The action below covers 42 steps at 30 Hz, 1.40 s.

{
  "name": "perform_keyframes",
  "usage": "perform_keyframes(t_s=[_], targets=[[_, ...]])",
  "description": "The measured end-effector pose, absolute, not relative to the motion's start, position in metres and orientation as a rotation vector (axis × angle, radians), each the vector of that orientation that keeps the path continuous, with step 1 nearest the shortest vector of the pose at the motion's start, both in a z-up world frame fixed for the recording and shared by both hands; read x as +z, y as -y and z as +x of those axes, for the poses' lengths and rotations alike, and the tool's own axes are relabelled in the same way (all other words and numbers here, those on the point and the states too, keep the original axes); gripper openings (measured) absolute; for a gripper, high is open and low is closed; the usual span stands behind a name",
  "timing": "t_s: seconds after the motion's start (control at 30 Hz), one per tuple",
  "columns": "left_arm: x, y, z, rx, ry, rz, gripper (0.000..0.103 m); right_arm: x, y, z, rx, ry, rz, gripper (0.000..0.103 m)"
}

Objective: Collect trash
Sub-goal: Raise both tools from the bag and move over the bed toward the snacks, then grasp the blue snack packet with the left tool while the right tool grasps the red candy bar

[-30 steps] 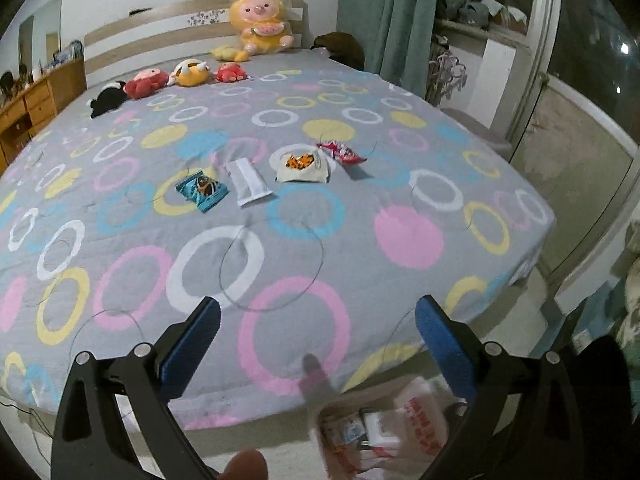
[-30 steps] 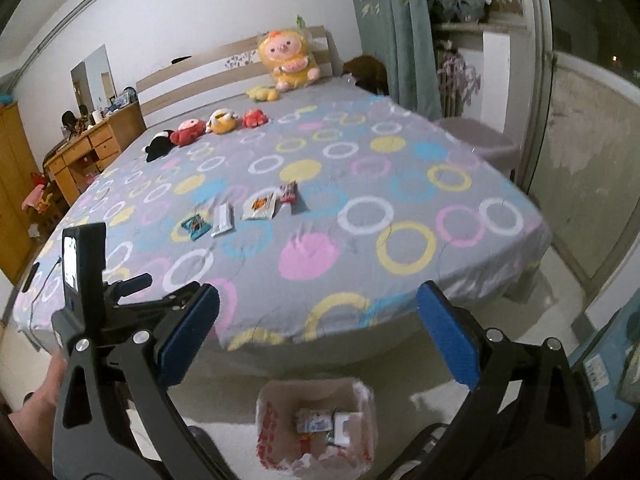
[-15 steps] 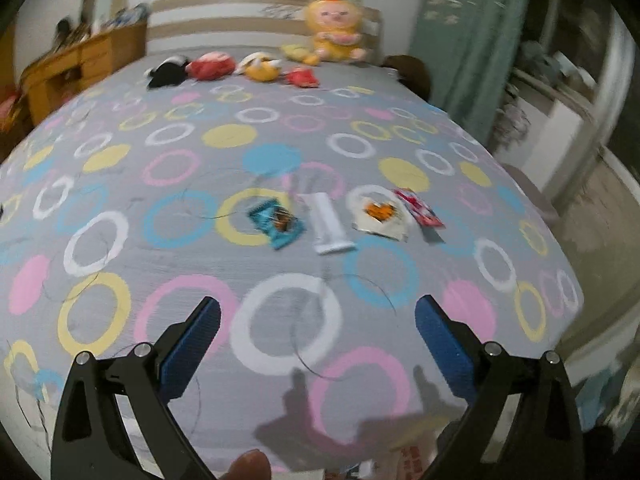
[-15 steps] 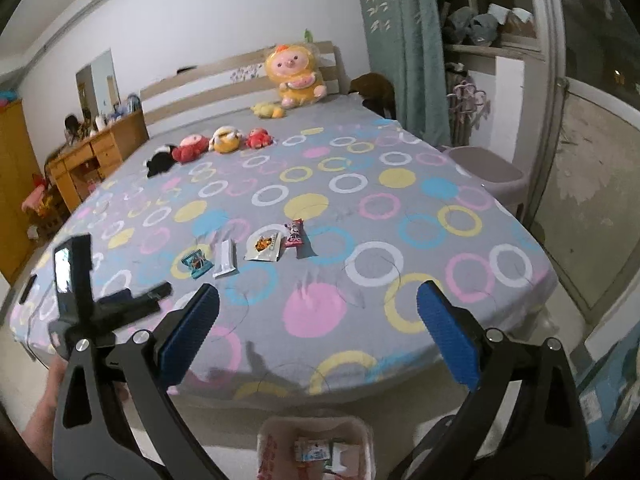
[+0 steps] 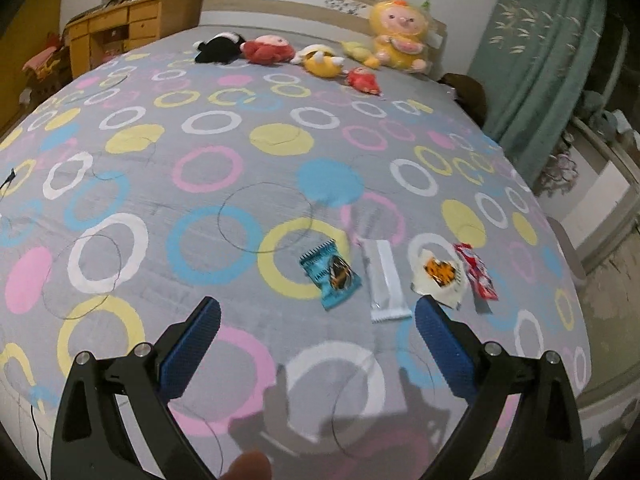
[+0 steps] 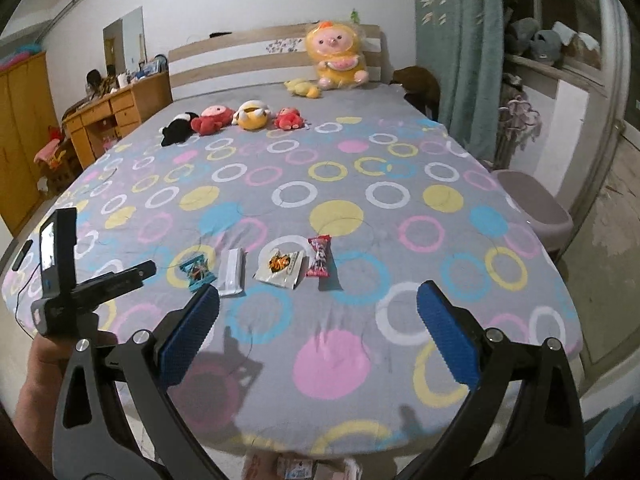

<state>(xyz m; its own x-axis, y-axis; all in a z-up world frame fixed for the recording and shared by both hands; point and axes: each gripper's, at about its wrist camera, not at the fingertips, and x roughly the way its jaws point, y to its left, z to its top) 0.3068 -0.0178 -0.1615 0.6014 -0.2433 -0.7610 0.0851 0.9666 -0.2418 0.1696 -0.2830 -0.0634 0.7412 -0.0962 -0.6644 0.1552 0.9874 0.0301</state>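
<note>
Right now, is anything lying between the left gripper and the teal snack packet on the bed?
Nothing visible. Only bare ring-patterned bedsheet lies between the open left gripper and the teal snack packet; the white wrapper sits beside it, to its right.

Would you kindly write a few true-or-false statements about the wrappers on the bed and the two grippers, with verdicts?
1. Four wrappers lie in a row on the bedspread. True.
2. The blue wrapper lies between the white wrapper and the red wrapper. False: it lies at the left end of the row.
3. The left gripper is open and holds nothing. True.
4. The right gripper is shut on the cream wrapper. False: it is open and clear of the wrapper.
5. Plush toys sit near the headboard. True.
</note>
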Motion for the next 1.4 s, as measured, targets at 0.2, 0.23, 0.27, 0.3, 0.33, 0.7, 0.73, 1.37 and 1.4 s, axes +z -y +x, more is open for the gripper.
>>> perform_keyframes(t_s=[0.2, 0.23, 0.27, 0.3, 0.33, 0.7, 0.73, 1.37, 1.4], targets=[[-0.178, 0.018, 0.341, -0.165, -0.971, -0.240, 0.095, -0.094, 0.301, 0.240, -0.124, -0.794, 0.064, 0.096], [-0.183, 0.018, 0.348, -0.158, -0.983, -0.255, 0.095, -0.100, 0.305, 0.247, -0.120, -0.801, 0.070, 0.096], [-0.189, 0.020, 0.354, -0.158, -1.001, -0.265, 0.095, -0.105, 0.308, 0.255, -0.117, -0.811, 0.076, 0.096], [-0.194, 0.022, 0.359, -0.156, -1.013, -0.267, 0.095, -0.110, 0.310, 0.262, -0.118, -0.821, 0.083, 0.096], [-0.199, 0.026, 0.366, -0.143, -1.025, -0.250, 0.095, -0.116, 0.314, 0.270, -0.115, -0.830, 0.094, 0.096], [-0.231, 0.051, 0.399, -0.100, -1.093, -0.115, 0.095, -0.164, 0.335, 0.341, -0.118, -0.942, 0.102, 0.096], [-0.234, 0.053, 0.403, -0.093, -1.101, -0.106, 0.095, -0.169, 0.337, 0.348, -0.127, -0.958, 0.104, 0.096], [-0.259, 0.065, 0.417, -0.035, -1.161, -0.087, 0.095, -0.242, 0.351, 0.397, -0.180, -1.163, 0.141, 0.096], [-0.260, 0.067, 0.417, -0.029, -1.158, -0.072, 0.095, -0.245, 0.352, 0.398, -0.184, -1.170, 0.140, 0.096]])
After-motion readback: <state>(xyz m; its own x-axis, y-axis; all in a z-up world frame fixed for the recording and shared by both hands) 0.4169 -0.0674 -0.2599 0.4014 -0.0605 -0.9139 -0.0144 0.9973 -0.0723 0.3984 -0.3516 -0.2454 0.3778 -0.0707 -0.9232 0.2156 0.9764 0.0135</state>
